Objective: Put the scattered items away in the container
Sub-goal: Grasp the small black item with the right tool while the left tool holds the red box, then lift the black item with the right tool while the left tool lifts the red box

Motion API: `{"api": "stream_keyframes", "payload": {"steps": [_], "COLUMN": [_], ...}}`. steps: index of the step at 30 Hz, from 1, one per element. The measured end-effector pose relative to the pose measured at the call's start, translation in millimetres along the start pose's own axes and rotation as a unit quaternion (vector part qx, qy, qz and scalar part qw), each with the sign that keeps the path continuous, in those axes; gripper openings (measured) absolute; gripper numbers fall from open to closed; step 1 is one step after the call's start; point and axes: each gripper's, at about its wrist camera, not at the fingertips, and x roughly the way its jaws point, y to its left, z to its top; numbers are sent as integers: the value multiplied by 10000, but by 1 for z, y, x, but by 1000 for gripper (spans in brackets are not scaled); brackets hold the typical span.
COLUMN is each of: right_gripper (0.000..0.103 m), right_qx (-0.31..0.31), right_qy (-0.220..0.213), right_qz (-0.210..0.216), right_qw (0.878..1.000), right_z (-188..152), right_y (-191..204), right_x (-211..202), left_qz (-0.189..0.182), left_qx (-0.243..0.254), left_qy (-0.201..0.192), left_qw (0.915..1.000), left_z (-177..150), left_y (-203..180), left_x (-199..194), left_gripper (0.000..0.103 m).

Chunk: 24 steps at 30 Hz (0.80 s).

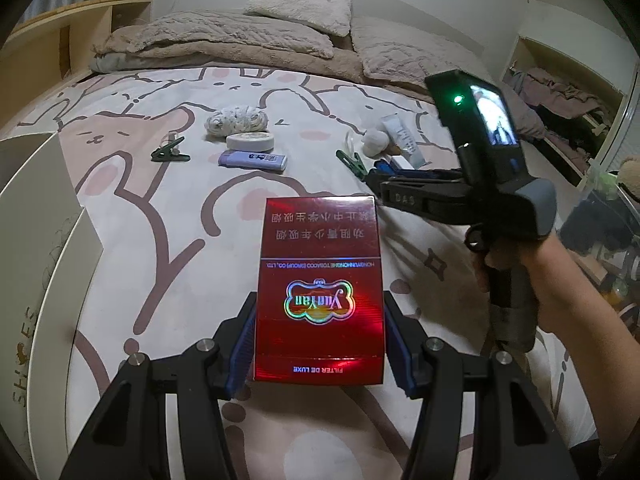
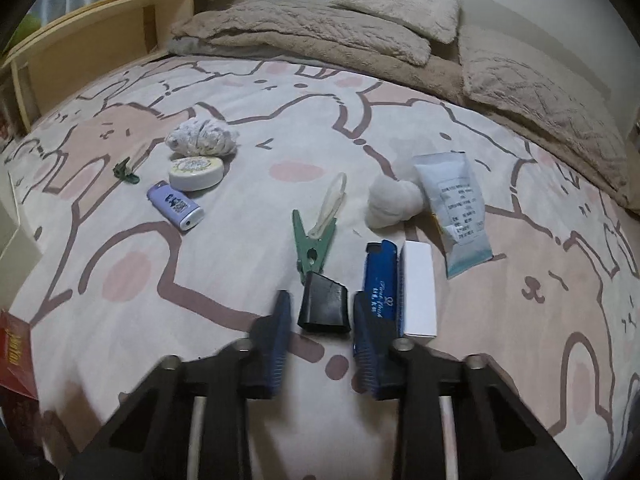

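My left gripper [image 1: 320,308] is shut on a red cigarette pack [image 1: 320,280], held upright above the bed sheet. In the right wrist view my right gripper [image 2: 321,304] points down at the bed, and a small black clip [image 2: 324,310] sits between its blue pads, which close in on both of its sides. The right gripper [image 1: 384,184] also shows in the left wrist view, held by a hand [image 1: 520,272]. The open white shoe box [image 1: 36,240] stands at the left edge of the bed.
Scattered on the sheet are a purple lighter [image 2: 175,207], a round white tin [image 2: 196,173], a crumpled wad [image 2: 202,136], a green peg [image 2: 314,246], a blue case [image 2: 380,280], a white box [image 2: 418,292], a white ball [image 2: 394,200] and a tube [image 2: 456,216]. Pillows [image 2: 360,28] lie behind.
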Motion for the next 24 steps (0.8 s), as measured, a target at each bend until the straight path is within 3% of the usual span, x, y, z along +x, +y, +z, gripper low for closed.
{"api": "stream_keyframes", "payload": {"steps": [15,24], "right_gripper": [27,27], "right_qx": [66,193], "right_qy": [-222,-7], "right_qz": [426,789], "right_qw": [9988,9967], "right_z": [-27,-66], "right_y": [12,17], "right_x": [-59,-94], "left_qz": [-138,-150], "left_qx": [-125,-221], "left_qy": [-2,-28], "left_qw": [9998,9996], "left_z": [3,3], "left_y": [2,7], "left_x": [-6,-10], "left_gripper": [57,57]}}
